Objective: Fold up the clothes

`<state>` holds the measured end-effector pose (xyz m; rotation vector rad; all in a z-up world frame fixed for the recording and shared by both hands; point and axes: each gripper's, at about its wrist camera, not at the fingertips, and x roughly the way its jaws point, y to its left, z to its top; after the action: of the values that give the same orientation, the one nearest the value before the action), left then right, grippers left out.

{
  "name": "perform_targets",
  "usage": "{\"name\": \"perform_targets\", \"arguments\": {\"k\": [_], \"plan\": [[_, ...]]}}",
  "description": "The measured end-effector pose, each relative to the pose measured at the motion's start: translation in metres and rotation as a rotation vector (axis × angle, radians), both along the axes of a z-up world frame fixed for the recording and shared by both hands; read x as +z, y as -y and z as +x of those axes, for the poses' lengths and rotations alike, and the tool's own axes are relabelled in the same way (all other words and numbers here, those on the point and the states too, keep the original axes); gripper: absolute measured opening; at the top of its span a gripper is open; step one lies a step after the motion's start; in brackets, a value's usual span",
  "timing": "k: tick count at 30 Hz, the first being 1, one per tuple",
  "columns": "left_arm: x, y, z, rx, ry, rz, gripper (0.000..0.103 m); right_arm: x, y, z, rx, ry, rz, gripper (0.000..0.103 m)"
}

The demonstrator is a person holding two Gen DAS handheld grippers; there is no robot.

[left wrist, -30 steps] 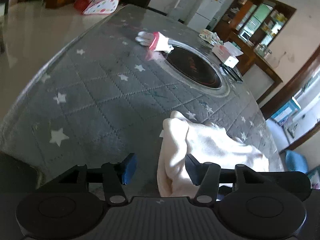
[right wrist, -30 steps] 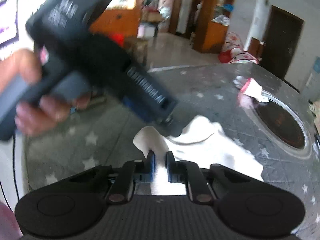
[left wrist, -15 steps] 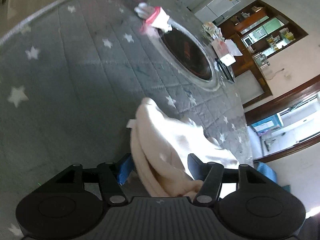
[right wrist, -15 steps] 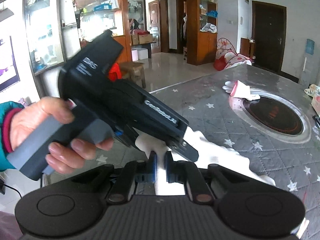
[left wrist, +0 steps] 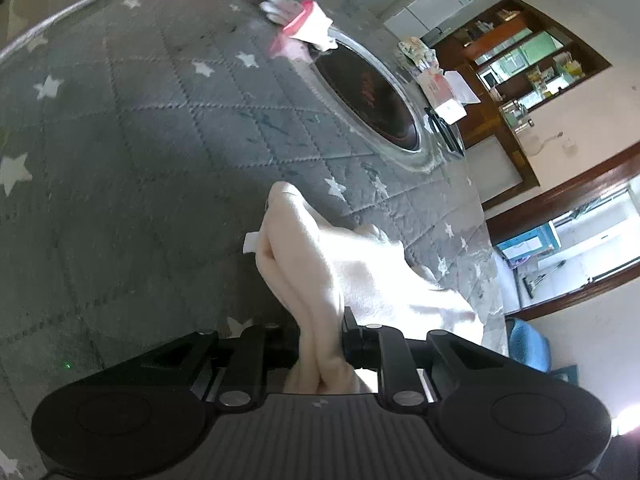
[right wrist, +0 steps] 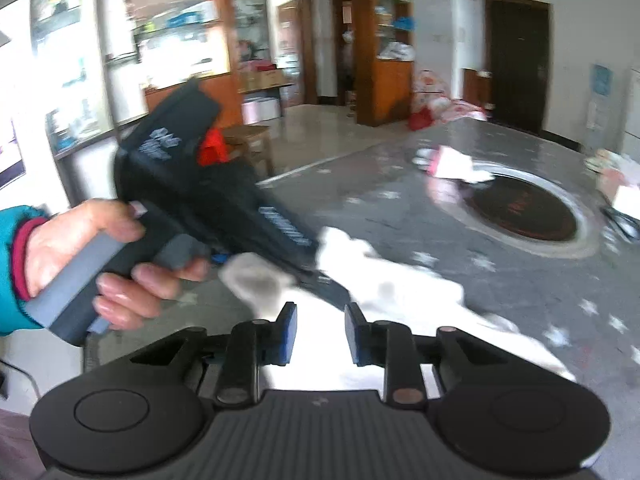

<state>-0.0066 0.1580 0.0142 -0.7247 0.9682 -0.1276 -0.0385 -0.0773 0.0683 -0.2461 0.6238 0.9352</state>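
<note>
A cream-white garment (left wrist: 360,276) lies bunched on the grey star-quilted table cover (left wrist: 120,160). My left gripper (left wrist: 320,334) is closing, and its pads press a thick fold of the garment between them. In the right wrist view the same garment (right wrist: 400,280) stretches across the table, and a person's hand (right wrist: 92,256) holds the left gripper's body over its near end. My right gripper (right wrist: 320,330) is opening; its blue pads stand apart just above the cloth, gripping nothing.
A round dark hob (left wrist: 368,92) is set into the table beyond the garment. A pink and white cloth item (left wrist: 304,28) lies at its far rim, with tissue packs (left wrist: 444,92) to its right. The table edge falls off at the right (left wrist: 488,264).
The left jaws have closed on the fold of the garment that lay between them. The right jaws, earlier shut on the cloth, have parted and let it go.
</note>
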Motion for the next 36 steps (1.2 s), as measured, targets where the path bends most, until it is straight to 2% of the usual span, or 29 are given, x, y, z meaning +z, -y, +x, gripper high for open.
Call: {"name": "perform_targets", "arguments": {"k": [2,9,12,14,18,23,27,28,29,36], "plan": [[0.0,0.001,0.0,-0.001,0.004,0.005,0.019,0.001,0.015,0.005,-0.064,-0.005,0.004,0.039],[0.001,0.005,-0.001,-0.008,0.02,0.042,0.02,-0.007,0.07,0.029,-0.295,-0.016,-0.024,0.046],[0.002,0.006,-0.001,-0.008,0.019,0.05,0.02,-0.014,0.092,0.039,-0.38,-0.052,-0.016,0.047],[0.002,0.007,0.0,-0.011,0.02,0.058,0.02,-0.019,0.104,0.044,-0.424,-0.076,-0.004,0.051],[0.003,0.007,0.0,-0.016,0.021,0.066,0.02,-0.029,0.12,0.054,-0.477,-0.138,0.033,0.054],[0.003,0.008,0.001,-0.023,0.024,0.074,0.021,-0.043,0.129,0.061,-0.502,-0.225,0.088,0.054],[0.003,0.008,0.001,-0.028,0.026,0.077,0.021,-0.048,0.127,0.06,-0.51,-0.241,0.103,0.053],[0.003,0.008,0.001,-0.029,0.026,0.077,0.021,-0.048,0.126,0.06,-0.508,-0.25,0.113,0.043],[0.003,0.008,0.001,-0.03,0.025,0.077,0.021,-0.048,0.126,0.06,-0.507,-0.266,0.129,0.038],[0.003,0.008,0.002,-0.037,0.028,0.081,0.021,-0.049,0.134,0.061,-0.555,-0.286,0.168,0.039]]}}
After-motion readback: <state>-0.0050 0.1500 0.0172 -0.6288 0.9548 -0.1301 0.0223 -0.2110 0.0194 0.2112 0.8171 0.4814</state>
